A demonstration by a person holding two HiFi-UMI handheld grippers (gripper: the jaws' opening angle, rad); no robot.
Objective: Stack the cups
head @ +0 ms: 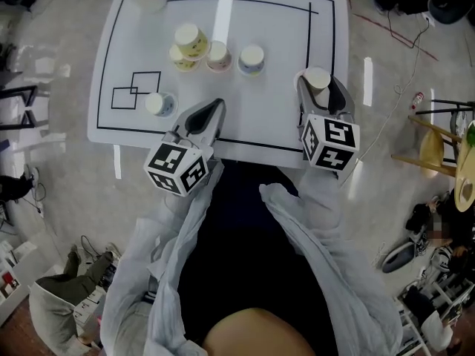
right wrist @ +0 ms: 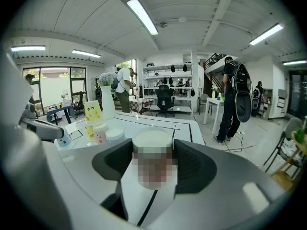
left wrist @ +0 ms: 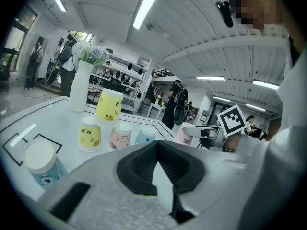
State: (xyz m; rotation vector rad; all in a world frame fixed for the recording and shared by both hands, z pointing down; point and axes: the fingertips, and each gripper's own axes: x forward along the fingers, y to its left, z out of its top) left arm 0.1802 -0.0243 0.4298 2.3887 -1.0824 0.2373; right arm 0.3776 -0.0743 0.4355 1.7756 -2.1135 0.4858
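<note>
While right gripper grips cup | left gripper tilted down | fingers together

From overhead we look steeply down on the table. Our two gripper cameras look low across it, both catching the yellow cups at left.

The left arm and right arm, in pale sleeves, reach forward to the near edge of the desk. The left tongs sit over that edge, tips together and empty. The right tongs, near the desk's near right corner, clamp a cup by its sides.
</note>
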